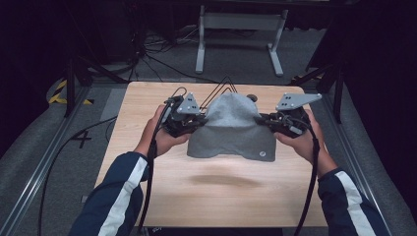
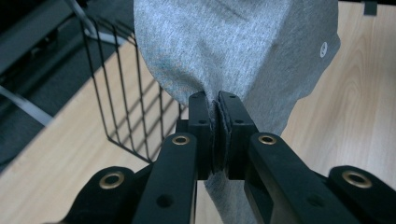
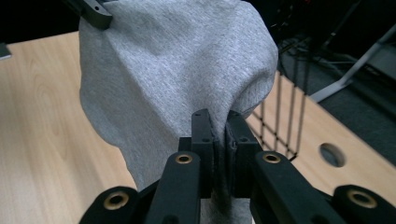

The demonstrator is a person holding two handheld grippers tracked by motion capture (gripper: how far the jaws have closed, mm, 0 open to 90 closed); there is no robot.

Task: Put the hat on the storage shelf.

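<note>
High view: a grey cloth [image 1: 231, 127] hangs above the table [image 1: 147, 196], lifted clear, its shadow at six o'clock below it. The left gripper [image 1: 189, 120] pinches its edge at nine o'clock, the right gripper [image 1: 273, 120] at three. A wire rack [image 2: 126, 107] stands behind at twelve o'clock. Likely a carry or a spread; next comes moving both hands evenly, keeping the cloth taut.

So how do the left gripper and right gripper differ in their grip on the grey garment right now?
The left gripper pinches the grey garment at its left edge; the right gripper pinches its right edge. In the left gripper view, the wire basket sits left of the cloth; in the right gripper view it sits right. Both are shut on fabric, holding the garment off the table.
</note>
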